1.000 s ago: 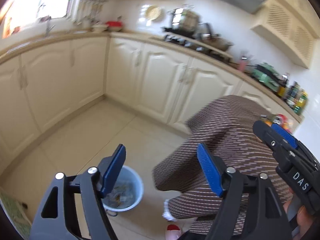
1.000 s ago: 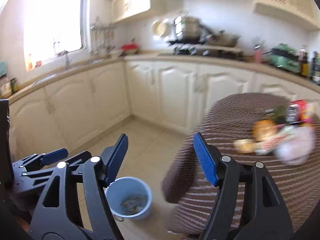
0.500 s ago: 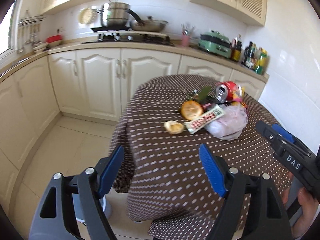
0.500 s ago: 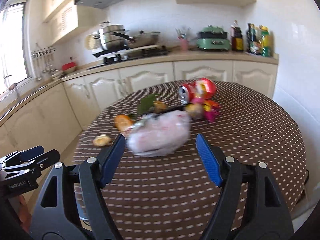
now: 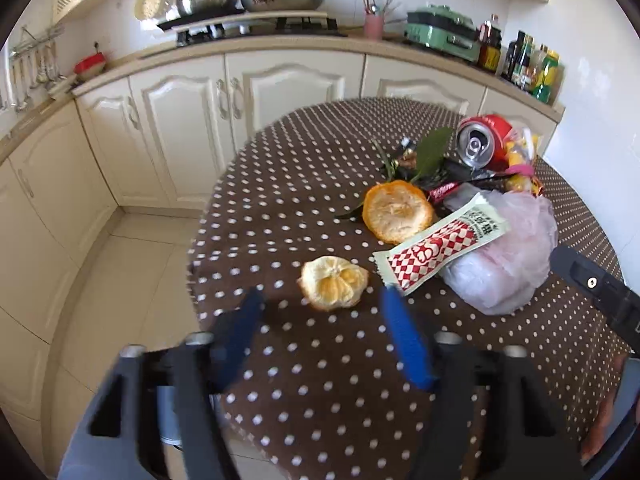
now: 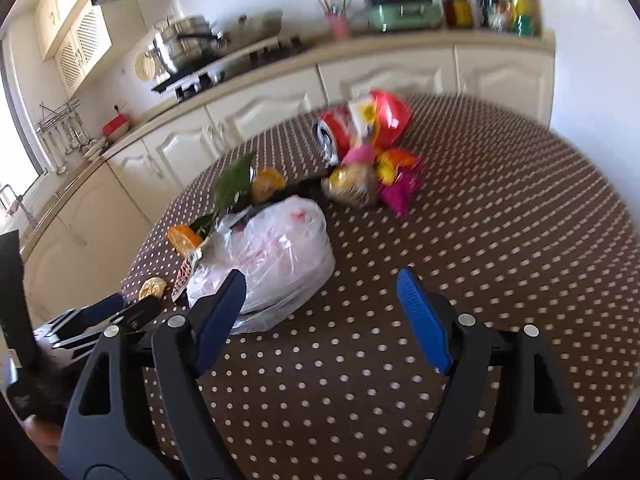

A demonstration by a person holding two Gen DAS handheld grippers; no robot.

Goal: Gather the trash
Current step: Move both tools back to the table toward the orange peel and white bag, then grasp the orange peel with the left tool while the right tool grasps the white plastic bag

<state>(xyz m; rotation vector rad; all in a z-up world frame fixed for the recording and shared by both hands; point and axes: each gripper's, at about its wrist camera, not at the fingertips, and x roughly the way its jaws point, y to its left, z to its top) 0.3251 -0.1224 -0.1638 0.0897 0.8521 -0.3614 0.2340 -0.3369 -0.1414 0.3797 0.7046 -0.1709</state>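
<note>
Both grippers are hanging over the near side of the round table, the one under the brown dotted cloth, and neither is holding anything. Left gripper is pointing down at the small orange peel, which is lying just beyond its blue fingertips; its jaws have just been closing, yet they are standing apart with only cloth between them and the peel is sitting untouched ahead of the gap. Right gripper is hovering with its jaws spread wide, having just been opening further, and its left finger is crossing in front of the near edge of the crumpled plastic bag without pressing on it, as far as I can tell.

Farther in from the table's near edge, the trash is lying in a loose heap. A red-and-white checked wrapper is leaning against the bag, with one end reaching toward the small peel. Behind the wrapper a larger orange peel is resting open side up. Past that a green leaf and some dark wrappers are lying, and beyond them a red drink can is lying on its side beside bright yellow and pink snack packets.

Behind the table, cream kitchen cabinets are running along the wall.
</note>
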